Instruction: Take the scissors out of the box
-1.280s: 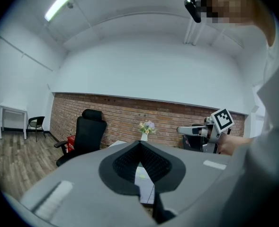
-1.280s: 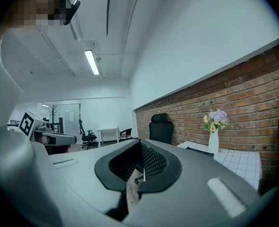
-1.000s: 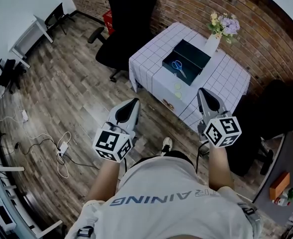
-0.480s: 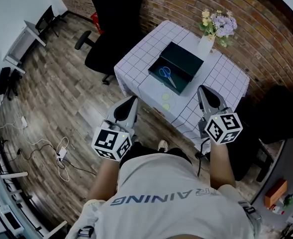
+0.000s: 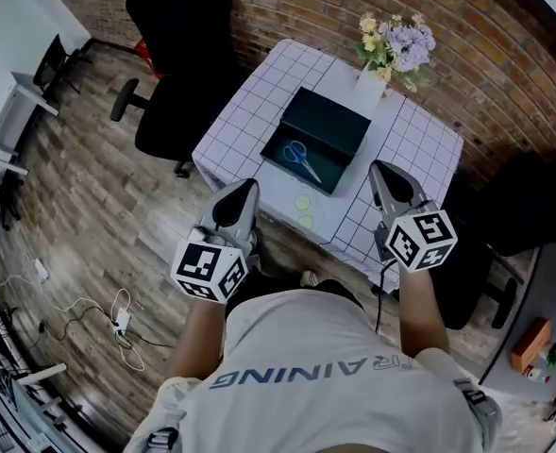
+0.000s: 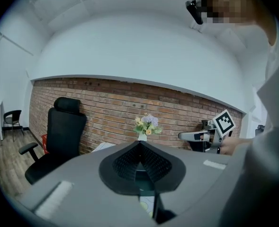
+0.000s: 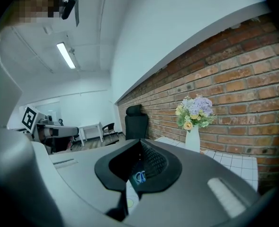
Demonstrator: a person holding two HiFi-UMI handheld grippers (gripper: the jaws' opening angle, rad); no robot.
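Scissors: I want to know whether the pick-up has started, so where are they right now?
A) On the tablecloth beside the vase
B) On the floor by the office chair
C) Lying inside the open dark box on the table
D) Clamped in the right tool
C: the blue-handled scissors lie on the bottom of the box on the table.

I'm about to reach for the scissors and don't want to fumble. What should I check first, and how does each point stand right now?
1. Box open on top: ok.
2. Scissors lying flat inside, nothing over them: ok.
3. Right tool open for a grasp: not ok, jaws shut, empty.
4. Left tool open: not ok, jaws shut, empty.
5. Tools above the box: not ok, both short of it, at the table near edge.
6. Vase clear of the reach: ok, beyond the box.
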